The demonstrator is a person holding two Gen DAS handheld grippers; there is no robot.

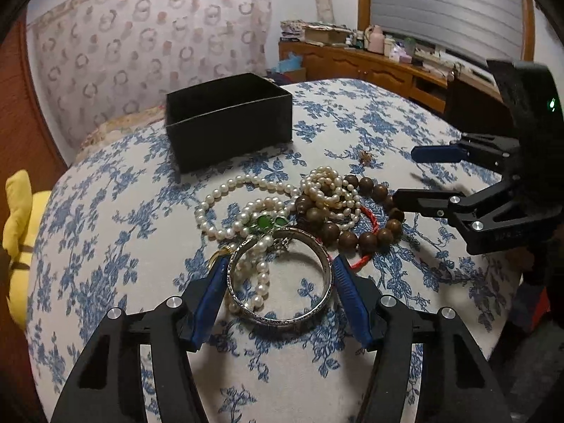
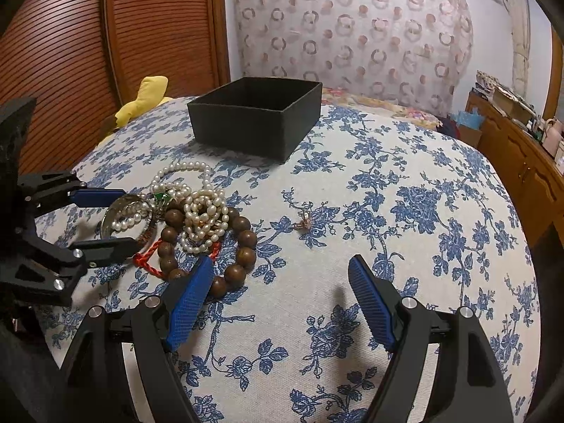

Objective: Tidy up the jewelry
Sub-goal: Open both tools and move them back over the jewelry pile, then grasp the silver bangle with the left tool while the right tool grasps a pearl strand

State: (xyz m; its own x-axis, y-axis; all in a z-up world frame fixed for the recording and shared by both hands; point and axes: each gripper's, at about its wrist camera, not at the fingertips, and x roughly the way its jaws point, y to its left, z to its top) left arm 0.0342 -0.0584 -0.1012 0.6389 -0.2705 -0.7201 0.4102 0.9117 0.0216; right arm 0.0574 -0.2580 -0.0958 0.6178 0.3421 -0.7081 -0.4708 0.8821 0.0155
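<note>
A pile of jewelry lies on the blue-flowered cloth: a silver bangle (image 1: 282, 278), white pearl strands (image 1: 243, 190), a brown wooden bead bracelet (image 1: 366, 236), a red cord (image 1: 370, 220) and a green stone piece (image 1: 268, 222). My left gripper (image 1: 280, 268) is open with its blue pads on either side of the bangle; it also shows in the right wrist view (image 2: 105, 216). My right gripper (image 2: 282, 275) is open and empty just right of the wooden beads (image 2: 243, 232); it also shows in the left wrist view (image 1: 405, 172). An open black box (image 1: 229, 120) (image 2: 257, 116) stands behind the pile.
A small pinkish trinket (image 1: 365, 157) (image 2: 305, 224) lies alone on the cloth right of the pile. A yellow plush toy (image 1: 21, 232) sits at the left edge. A wooden sideboard (image 1: 380, 67) with clutter stands at the back right, a slatted wooden door (image 2: 88, 53) at the left.
</note>
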